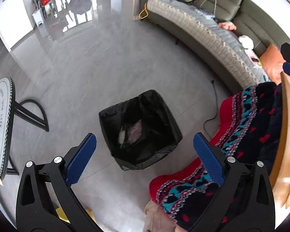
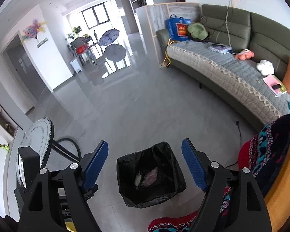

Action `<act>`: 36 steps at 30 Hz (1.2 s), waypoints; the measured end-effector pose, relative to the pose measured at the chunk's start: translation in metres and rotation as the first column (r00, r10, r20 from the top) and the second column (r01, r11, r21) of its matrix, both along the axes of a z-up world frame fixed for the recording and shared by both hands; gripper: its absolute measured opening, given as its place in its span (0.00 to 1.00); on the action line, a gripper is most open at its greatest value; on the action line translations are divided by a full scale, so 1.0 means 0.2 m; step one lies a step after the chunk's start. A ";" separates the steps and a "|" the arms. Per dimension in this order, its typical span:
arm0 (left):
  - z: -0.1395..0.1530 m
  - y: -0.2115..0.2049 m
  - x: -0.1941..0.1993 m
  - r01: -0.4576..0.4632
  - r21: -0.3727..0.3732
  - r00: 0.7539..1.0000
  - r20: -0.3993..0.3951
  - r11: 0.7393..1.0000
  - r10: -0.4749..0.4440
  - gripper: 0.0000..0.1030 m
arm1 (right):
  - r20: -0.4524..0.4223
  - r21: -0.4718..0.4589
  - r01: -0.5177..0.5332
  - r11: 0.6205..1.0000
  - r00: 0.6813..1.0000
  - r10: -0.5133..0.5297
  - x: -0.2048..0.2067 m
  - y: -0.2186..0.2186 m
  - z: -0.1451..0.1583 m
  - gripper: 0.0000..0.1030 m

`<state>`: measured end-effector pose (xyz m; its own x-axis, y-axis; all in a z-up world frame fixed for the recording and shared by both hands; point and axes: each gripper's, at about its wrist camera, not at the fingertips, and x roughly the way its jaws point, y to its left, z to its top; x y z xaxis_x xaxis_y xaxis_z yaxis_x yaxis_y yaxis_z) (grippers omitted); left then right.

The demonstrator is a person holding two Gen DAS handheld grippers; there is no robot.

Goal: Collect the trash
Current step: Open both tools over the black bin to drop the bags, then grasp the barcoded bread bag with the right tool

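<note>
While both tongs gape, lined bin (image 1: 140, 129), table (image 1: 0, 123) lettering unreadable.

My left gripper (image 1: 145, 152) is spread wide, its blue pads at eight and four o'clock in its own view, nothing between them. My right gripper (image 2: 145, 161) is likewise parted and empty, pads at seven and five o'clock, angled downward toward the floor.

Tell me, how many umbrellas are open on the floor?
2. The blue umbrella is far back by the window; the grey umbrella is just in front of it. More may be hidden.
</note>
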<state>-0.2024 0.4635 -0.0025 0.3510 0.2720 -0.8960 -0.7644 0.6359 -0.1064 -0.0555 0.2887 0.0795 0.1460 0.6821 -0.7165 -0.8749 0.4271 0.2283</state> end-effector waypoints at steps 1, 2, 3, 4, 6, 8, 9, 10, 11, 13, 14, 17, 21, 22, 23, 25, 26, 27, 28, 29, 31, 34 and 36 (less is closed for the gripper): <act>0.03 -0.03 0.01 0.004 0.011 1.000 0.006 1.000 -0.004 0.94 | 0.004 0.008 0.012 1.000 1.000 -0.012 0.00 -0.04 0.02 0.77; 0.04 -0.04 0.03 0.011 0.014 1.000 0.010 1.000 -0.011 0.94 | 0.008 0.014 0.024 1.000 1.000 -0.024 0.01 -0.07 0.04 0.77; 0.06 -0.07 0.05 0.024 0.018 1.000 0.015 1.000 -0.024 0.94 | 0.008 0.025 0.039 0.999 0.999 -0.039 0.02 -0.12 0.06 0.77; 0.08 -0.10 0.07 0.037 0.021 0.999 0.019 0.999 -0.038 0.94 | 0.008 0.034 0.049 0.998 0.999 -0.049 0.03 -0.16 0.08 0.77; 0.13 -0.17 0.12 0.071 0.030 0.997 0.029 0.997 -0.071 0.94 | 0.013 0.053 0.071 0.996 0.997 -0.072 0.04 -0.27 0.12 0.77; 0.19 -0.26 0.18 0.107 0.051 0.993 0.052 0.993 -0.110 0.94 | 0.031 0.069 0.098 0.993 0.994 -0.101 0.06 -0.37 0.17 0.77; 0.21 -0.30 0.20 0.121 0.058 0.990 0.060 0.991 -0.125 0.94 | 0.042 0.075 0.113 0.991 0.992 -0.117 0.06 -0.43 0.19 0.77; 0.23 -0.35 0.23 0.140 0.067 0.987 0.069 0.988 -0.144 0.94 | 0.054 0.083 0.137 0.987 0.988 -0.142 0.07 -0.51 0.22 0.77; 0.25 -0.40 0.26 0.157 0.078 0.984 0.075 0.984 -0.163 0.94 | 0.061 0.090 0.157 0.984 0.985 -0.163 0.09 -0.57 0.24 0.77; 0.30 -0.52 0.33 0.206 0.092 0.972 0.095 0.974 -0.215 0.94 | 0.074 0.093 0.194 0.977 0.977 -0.201 0.12 -0.69 0.27 0.77; 0.32 -0.59 0.38 0.237 0.095 0.964 0.104 0.967 -0.246 0.94 | 0.081 0.094 0.216 0.972 0.971 -0.223 0.14 -0.76 0.28 0.77; 0.35 -0.74 0.47 0.301 0.109 0.942 0.119 0.947 -0.313 0.94 | 0.096 0.101 0.279 0.955 0.953 -0.289 0.20 -0.96 0.30 0.80; 0.39 -1.00 0.61 0.404 0.124 0.899 0.127 0.906 -0.418 0.94 | 0.104 0.096 0.370 0.924 0.920 -0.379 0.28 -1.23 0.30 0.81; 0.39 -1.05 0.64 0.423 0.128 0.891 0.126 0.897 -0.437 0.94 | 0.104 0.092 0.386 0.918 0.913 -0.394 0.31 -1.28 0.30 0.82; 0.40 -1.11 0.66 0.440 0.132 0.881 0.125 0.888 -0.455 0.94 | 0.103 0.088 0.404 0.910 0.905 -0.412 0.33 -1.35 0.29 0.82; 0.40 -1.23 0.70 0.479 0.135 0.861 0.121 0.867 -0.495 0.94 | 0.103 0.083 0.427 0.900 0.895 -0.434 0.37 -1.47 0.28 0.82; 0.40 -1.29 0.72 0.501 0.135 0.849 0.117 0.855 -0.516 0.94 | 0.102 0.078 0.432 0.898 0.893 -0.438 0.39 -1.53 0.27 0.83; 0.40 -1.34 0.73 0.513 0.136 0.842 0.114 0.848 -0.528 0.94 | 0.101 0.071 0.431 0.900 0.894 -0.436 0.41 -1.59 0.26 0.83; 0.40 -1.39 0.74 0.524 0.137 0.835 0.112 0.841 -0.539 0.94 | 0.101 0.058 0.418 0.907 0.901 -0.421 0.44 -1.64 0.25 0.85; 0.40 -1.43 0.74 0.535 0.136 0.828 0.110 0.834 -0.550 0.94 | 0.106 0.038 0.394 0.918 0.912 -0.396 0.47 -1.69 0.24 0.86; 0.40 -1.53 0.76 0.556 0.133 0.816 0.101 0.820 -0.570 0.94 | 0.126 -0.010 0.348 0.938 0.931 -0.344 0.51 -1.77 0.20 0.86; 0.39 -1.65 0.77 0.566 0.136 0.811 0.085 0.813 -0.579 0.94 | 0.145 -0.084 0.290 0.953 0.950 -0.277 0.57 -1.86 0.13 0.86; 0.38 -1.72 0.77 0.557 0.133 0.818 0.082 0.820 -0.569 0.94 | 0.124 -0.115 0.241 0.964 0.966 -0.227 0.60 -1.89 0.08 0.86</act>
